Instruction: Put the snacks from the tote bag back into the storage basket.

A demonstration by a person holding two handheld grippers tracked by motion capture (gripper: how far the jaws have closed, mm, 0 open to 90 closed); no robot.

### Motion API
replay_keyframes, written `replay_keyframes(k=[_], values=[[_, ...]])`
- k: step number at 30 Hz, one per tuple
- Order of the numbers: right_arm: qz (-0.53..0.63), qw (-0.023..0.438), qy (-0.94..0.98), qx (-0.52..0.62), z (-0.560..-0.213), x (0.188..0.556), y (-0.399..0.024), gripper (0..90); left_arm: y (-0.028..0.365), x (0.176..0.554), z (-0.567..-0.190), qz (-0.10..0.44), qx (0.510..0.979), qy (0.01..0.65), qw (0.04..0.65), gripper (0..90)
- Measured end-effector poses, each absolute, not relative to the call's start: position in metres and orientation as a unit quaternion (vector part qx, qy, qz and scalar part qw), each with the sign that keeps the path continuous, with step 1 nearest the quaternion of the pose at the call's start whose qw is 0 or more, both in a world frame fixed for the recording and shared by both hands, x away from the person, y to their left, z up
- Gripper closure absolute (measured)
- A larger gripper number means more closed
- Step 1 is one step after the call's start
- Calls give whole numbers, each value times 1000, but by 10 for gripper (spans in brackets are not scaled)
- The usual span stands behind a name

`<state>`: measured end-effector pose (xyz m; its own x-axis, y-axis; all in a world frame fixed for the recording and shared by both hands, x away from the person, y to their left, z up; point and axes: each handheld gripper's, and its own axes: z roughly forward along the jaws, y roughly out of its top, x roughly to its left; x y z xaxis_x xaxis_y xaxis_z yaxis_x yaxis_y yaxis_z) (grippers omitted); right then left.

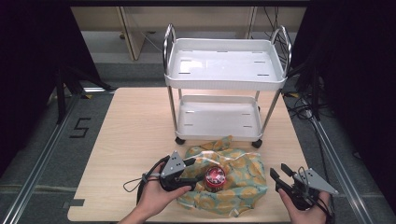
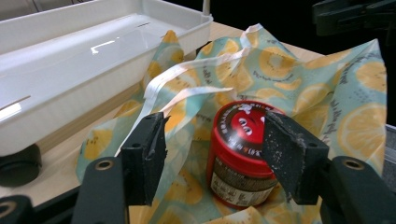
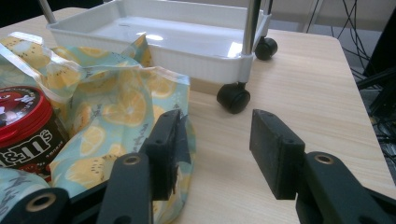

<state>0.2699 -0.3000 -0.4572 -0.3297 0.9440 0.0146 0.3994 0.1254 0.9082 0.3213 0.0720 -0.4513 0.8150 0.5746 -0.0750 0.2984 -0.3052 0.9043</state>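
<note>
A jar (image 1: 215, 176) with a red lid and a dark M&M's label stands upright on a crumpled lemon-print cloth bag (image 1: 243, 172) near the table's front edge. My left gripper (image 1: 196, 170) points at the jar from its left. In the left gripper view its jaws (image 2: 215, 123) stand apart; the jar (image 2: 236, 154) sits just beyond them, partly behind the right-hand jaw, with a gap at the other. A white strap (image 2: 187, 79) of the bag (image 2: 289, 74) lies near the left-hand jaw. My right gripper (image 1: 279, 171) is open at the bag's right edge, nothing between its jaws (image 3: 215, 121).
A white two-tier cart (image 1: 219, 135) on black wheels stands at the table's far middle, its lower tray (image 2: 93, 46) just behind the bag. One wheel (image 3: 233, 98) is close ahead of my right gripper. Bare wooden tabletop (image 1: 135, 126) lies to the left.
</note>
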Motion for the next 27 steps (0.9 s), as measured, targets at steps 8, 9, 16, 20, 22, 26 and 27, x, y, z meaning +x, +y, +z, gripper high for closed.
replay_keyframes(k=[8,9,16,20,22,26,27], values=[[448,304,684,490,-457,270,-301,542,54,320,-452,115,813,254,512,403],[450,306,683,487,-458,271,-301,542,52,319,-453,114,815,252,509,403],[449,304,680,493,-457,269,-300,542,42,322,-459,106,835,245,482,380],[448,302,682,494,-458,269,-299,543,37,325,-464,98,836,249,479,342],[447,303,682,492,-457,269,-299,542,36,325,-465,100,836,245,481,336],[447,297,680,500,-457,268,-299,542,34,323,-465,88,844,230,477,312],[446,297,683,497,-457,268,-300,542,33,322,-466,95,840,238,479,301]])
